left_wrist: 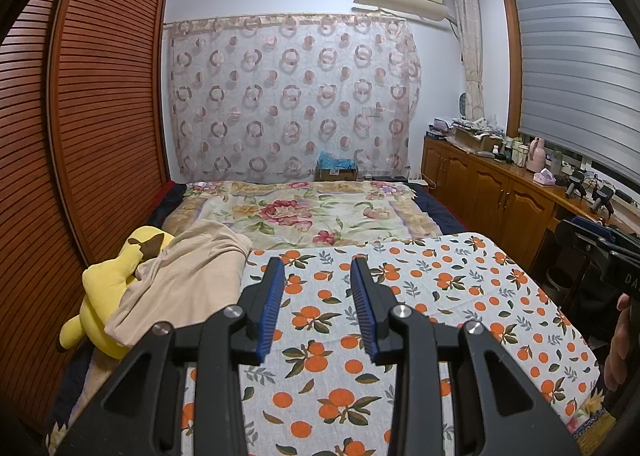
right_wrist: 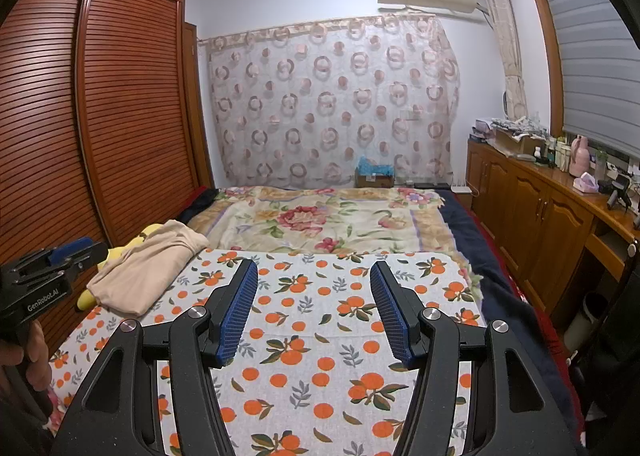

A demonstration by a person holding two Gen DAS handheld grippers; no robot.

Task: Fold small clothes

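The left gripper (left_wrist: 318, 270) hangs over the orange-print cloth (left_wrist: 400, 320), its blue pads a narrow gap apart with nothing between them. The right gripper (right_wrist: 314, 274) hovers over the same cloth (right_wrist: 320, 336), jaws set wider, also empty. Ahead and to the left of both tongs, a crumpled beige garment (left_wrist: 188, 280) lies at the cloth's far left corner, partly draped over a yellow plush toy (left_wrist: 100, 296). Beyond the tongs lies a floral blanket (right_wrist: 320, 220).

Bed (right_wrist: 472, 232) w/ orange-print cloth (right_wrist: 320, 320), beige garment (right_wrist: 148, 268), yellow plush (left_wrist: 100, 288).
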